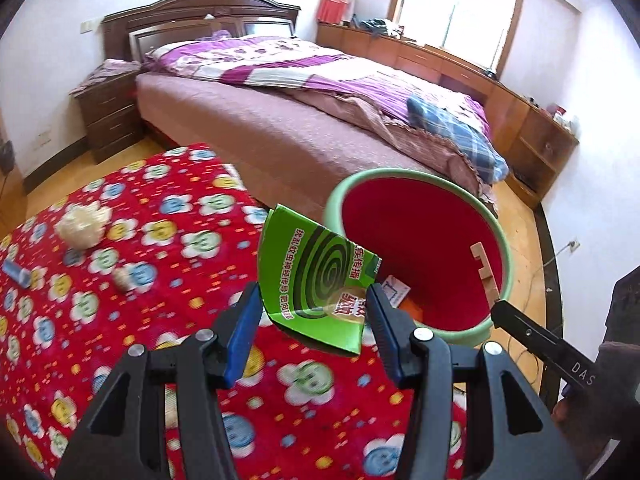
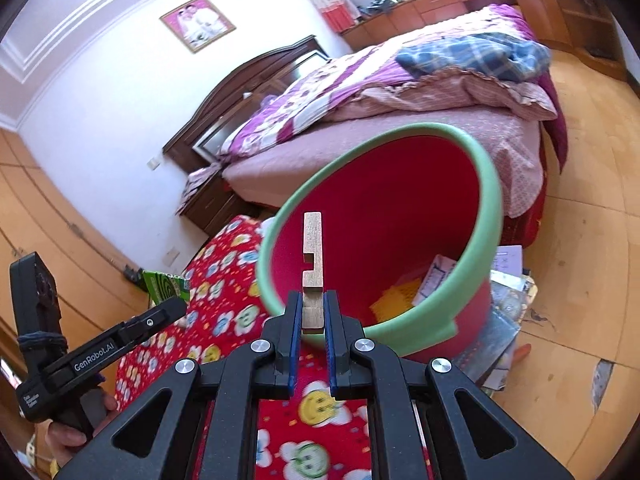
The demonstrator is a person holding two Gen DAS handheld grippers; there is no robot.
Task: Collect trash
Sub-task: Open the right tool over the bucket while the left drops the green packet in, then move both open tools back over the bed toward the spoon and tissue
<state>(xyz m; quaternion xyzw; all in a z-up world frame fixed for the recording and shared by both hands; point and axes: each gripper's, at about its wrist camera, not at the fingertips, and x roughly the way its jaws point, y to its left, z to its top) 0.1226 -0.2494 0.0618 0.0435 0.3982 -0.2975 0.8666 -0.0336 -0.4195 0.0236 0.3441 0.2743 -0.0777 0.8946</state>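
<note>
A green box flap (image 1: 320, 280) is held by the left gripper (image 1: 312, 300), a wooden piece (image 2: 312, 268) by the right gripper (image 2: 312, 312). Both are carried to the red bin (image 1: 420, 240) at 1 o'clock. Next, both should be let go over it.

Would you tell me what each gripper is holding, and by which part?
The left gripper holds the green cardboard piece across its lower edges; the right gripper clamps the notched wooden piece by its lower end.
</note>
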